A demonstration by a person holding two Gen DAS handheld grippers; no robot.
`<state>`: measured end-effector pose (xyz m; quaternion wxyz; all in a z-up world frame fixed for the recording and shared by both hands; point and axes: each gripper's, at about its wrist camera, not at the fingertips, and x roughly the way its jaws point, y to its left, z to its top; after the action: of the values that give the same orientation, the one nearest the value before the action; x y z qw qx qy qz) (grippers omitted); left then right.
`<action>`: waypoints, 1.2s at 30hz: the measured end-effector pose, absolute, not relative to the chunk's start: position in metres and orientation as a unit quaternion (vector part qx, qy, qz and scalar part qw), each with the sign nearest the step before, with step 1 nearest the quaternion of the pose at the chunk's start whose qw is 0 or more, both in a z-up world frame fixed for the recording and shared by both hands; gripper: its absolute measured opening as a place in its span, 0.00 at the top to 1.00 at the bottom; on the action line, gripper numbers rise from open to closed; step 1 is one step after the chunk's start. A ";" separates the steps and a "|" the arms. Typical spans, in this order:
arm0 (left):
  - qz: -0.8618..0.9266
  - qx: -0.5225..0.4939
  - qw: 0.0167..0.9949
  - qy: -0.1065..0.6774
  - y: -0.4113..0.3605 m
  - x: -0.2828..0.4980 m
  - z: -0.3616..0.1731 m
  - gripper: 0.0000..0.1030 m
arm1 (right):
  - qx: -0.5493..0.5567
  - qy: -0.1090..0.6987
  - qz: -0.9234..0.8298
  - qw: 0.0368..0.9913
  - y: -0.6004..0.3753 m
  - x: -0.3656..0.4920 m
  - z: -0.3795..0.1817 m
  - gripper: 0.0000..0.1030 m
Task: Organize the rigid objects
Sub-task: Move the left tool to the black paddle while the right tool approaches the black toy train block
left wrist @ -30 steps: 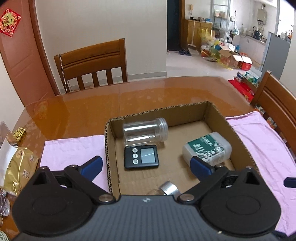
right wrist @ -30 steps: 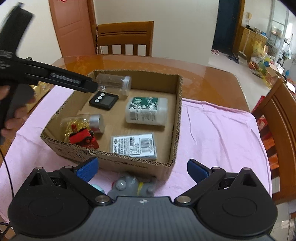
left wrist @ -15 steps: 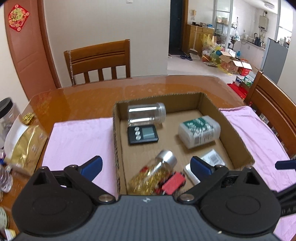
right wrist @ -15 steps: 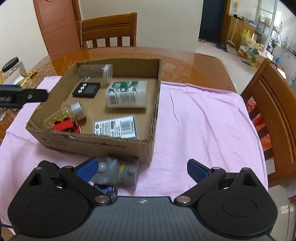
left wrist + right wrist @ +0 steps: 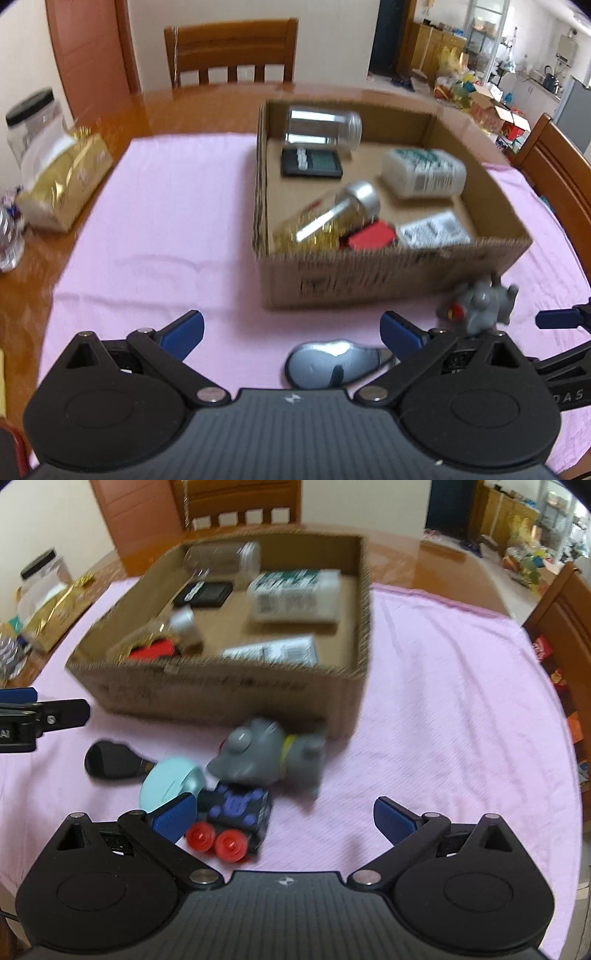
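Pink cloth [image 5: 443, 686] covers most of a glossy wooden table [image 5: 207, 107], w/ chairs and a kitchen area blurred in the upper background. Cardboard box [image 5: 388, 280] sits centre-right in the left wrist view, holding already-sorted stuff: clear jar [image 5: 325, 127], black timer [image 5: 312, 164], white bottle [image 5: 424, 171], glitter bottle [image 5: 328, 219], red item [image 5: 371, 238], flat labelled pack [image 5: 436, 230].

Still loose on the cloth, just in front of the box's near wall, lower centre of the right wrist view: grey toy animal [image 5: 269, 755], black block car w/ red wheels [image 5: 232, 816], pale blue round thing [image 5: 170, 784], dark oval object [image 5: 109, 758]. Probably next to go in.

Left gripper [image 5: 291, 330]: jaws wide apart, empty, over the dark oval. Right gripper [image 5: 284, 814]: jaws apart, empty, the car touching or just beside its left finger; likely lining up a grab.
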<state>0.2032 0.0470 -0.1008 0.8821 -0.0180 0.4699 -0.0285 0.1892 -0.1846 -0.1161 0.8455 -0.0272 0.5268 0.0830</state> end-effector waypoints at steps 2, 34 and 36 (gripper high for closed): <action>-0.032 -0.020 0.877 0.480 0.045 0.200 -0.108 0.02 | -0.031 0.532 0.089 0.842 -0.179 0.189 -0.122 0.00; -0.049 0.019 0.862 0.503 0.029 0.215 -0.155 0.01 | -0.043 0.548 0.080 0.831 -0.187 0.167 -0.148 0.00; -0.049 0.028 0.861 0.506 0.033 0.209 -0.155 0.01 | -0.052 0.548 0.081 0.831 -0.186 0.166 -0.151 0.00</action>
<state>0.2087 0.0327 -0.1554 0.8606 0.0282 0.5061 -0.0488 0.1660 -0.1863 -0.1508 0.8312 -0.0519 0.5476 0.0809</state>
